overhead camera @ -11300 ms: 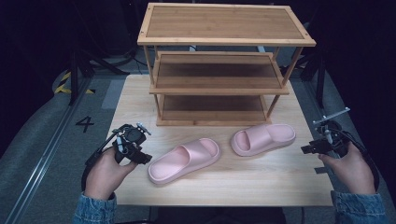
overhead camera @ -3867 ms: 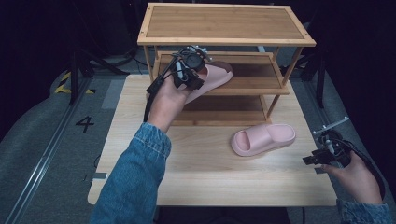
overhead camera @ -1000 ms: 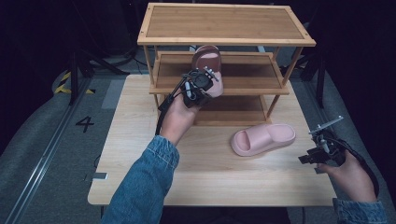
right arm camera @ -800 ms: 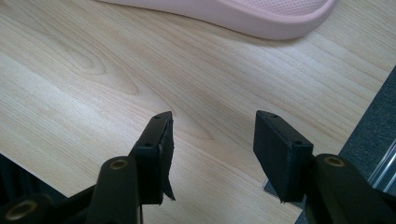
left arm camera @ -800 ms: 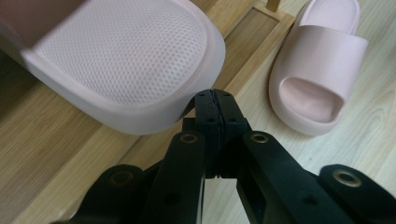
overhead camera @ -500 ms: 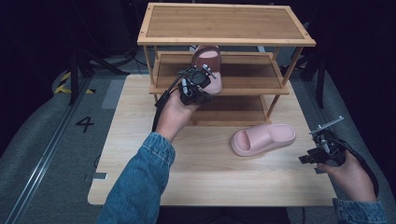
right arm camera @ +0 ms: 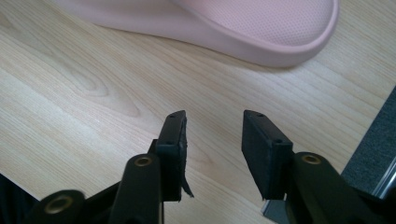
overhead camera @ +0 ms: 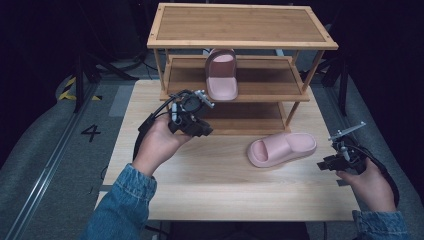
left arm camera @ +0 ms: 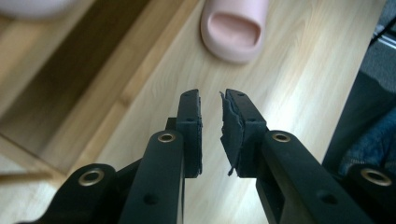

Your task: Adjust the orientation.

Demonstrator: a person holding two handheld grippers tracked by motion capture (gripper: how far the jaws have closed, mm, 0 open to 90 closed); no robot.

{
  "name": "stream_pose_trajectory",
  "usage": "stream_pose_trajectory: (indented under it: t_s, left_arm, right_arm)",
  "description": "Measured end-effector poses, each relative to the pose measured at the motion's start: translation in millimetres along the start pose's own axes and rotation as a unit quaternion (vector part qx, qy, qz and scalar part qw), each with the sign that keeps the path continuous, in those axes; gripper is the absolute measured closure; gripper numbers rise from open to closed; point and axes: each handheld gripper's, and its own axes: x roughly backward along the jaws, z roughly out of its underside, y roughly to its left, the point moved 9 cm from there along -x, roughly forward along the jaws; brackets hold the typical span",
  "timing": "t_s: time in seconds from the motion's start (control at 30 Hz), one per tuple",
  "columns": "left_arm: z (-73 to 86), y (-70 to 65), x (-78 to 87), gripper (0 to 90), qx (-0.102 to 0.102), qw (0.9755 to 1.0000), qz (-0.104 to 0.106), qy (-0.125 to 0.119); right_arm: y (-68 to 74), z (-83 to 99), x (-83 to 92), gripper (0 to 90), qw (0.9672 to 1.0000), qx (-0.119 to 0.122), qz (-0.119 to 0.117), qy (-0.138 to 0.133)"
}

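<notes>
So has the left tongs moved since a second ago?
Yes. The left tongs have drawn back from the slipper on the rack's middle shelf toward the table's near side, jaws just opening, nothing between them.

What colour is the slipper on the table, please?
Pale pink; the slipper shows best in the high view.

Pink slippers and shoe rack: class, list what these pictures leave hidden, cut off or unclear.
- Slipper on the shelf, high view: toe end tucked under the rack's top board.
- Slipper on the table, right gripper view: cut off by the top edge.
- Rack's bottom shelf, high view: back part shadowed beneath the middle shelf.
</notes>
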Motion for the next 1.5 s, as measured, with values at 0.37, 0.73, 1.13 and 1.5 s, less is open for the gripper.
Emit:
stream_pose_trajectory:
  t_s: [0.37,0.73,1.13,1.5]
  left_arm:
    - [49.5,11.8,-16.7,70.0,0.017,0.9985,0.019,0.048]
    - [95.7,17.0,-41.7,60.1,0.074,0.9961,0.015,0.046]
    - [133.1,26.8,-47.9,45.7,0.160,0.9864,-0.007,0.037]
    - [162.5,36.0,-41.6,37.9,0.183,0.9819,-0.041,0.027]
  right_arm:
    - [-1.7,-6.5,-6.0,81.1,0.9999,0.012,0.002,0.004]
    - [-22.2,-21.1,-10.8,90.0,1.0000,-0.004,0.000,-0.007]
    - [-28.6,-54.2,-27.6,90.0,0.9995,0.028,0.004,0.012]
    - [-50.7,-80.7,-48.2,89.1,0.9994,0.022,0.025,0.007]
